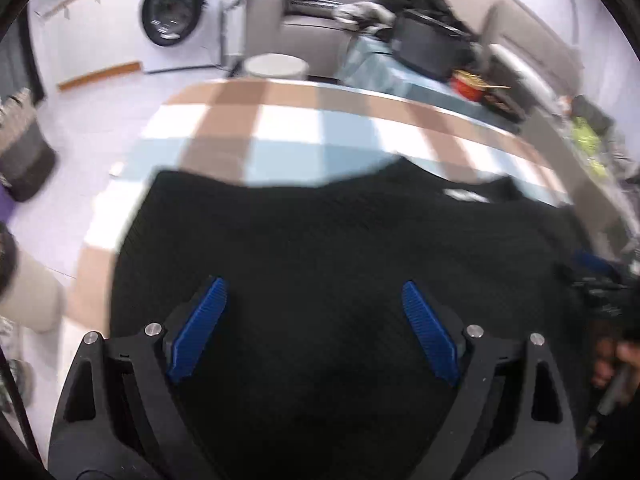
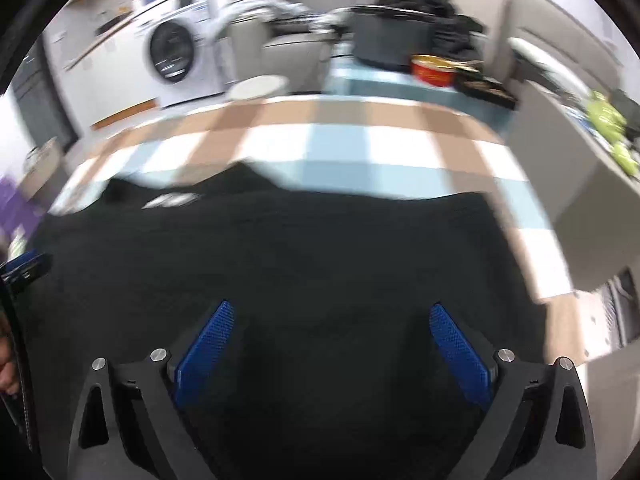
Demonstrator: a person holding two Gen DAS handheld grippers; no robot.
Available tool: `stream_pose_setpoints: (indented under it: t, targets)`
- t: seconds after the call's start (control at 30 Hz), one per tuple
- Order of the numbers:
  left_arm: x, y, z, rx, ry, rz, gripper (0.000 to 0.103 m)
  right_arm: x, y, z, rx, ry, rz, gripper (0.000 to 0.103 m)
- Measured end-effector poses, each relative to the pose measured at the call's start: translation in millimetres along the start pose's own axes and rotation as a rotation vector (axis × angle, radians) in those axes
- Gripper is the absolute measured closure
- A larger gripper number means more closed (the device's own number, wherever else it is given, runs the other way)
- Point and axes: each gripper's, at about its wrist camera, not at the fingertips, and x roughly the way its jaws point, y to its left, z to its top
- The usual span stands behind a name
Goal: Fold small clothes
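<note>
A black knitted garment [image 1: 320, 240] lies spread on the checkered tablecloth [image 1: 288, 120], with a small white label [image 1: 466, 195] near its far edge. It also shows in the right wrist view [image 2: 304, 248], with the label [image 2: 170, 200] at the left. My left gripper [image 1: 316, 292] is open above the garment's left part, blue pads [image 1: 198, 328] wide apart and empty. My right gripper [image 2: 330, 312] is open above the garment's right part, blue pads [image 2: 460, 350] wide apart and empty. Both views are blurred.
A washing machine [image 1: 176, 16] stands at the back left. A round white stool [image 1: 276, 66] stands beyond the table. A second table holds a black box [image 1: 430, 46] and a red bowl [image 1: 468, 84]. A grey counter [image 2: 580, 184] lies to the right.
</note>
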Motion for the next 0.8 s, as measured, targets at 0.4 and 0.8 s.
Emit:
stream_pose_setpoints:
  t: [0.4,0.8]
  targets:
    - [-51,13,-88,0.094,0.009,0.061,0.014,-31,8,-72,-0.136,0.040,-0.073,0.002]
    - [-94,-11,-149,0.070,0.036,-0.012,0.014,-76,65,-137,-0.206,0.030,0.096,0.003]
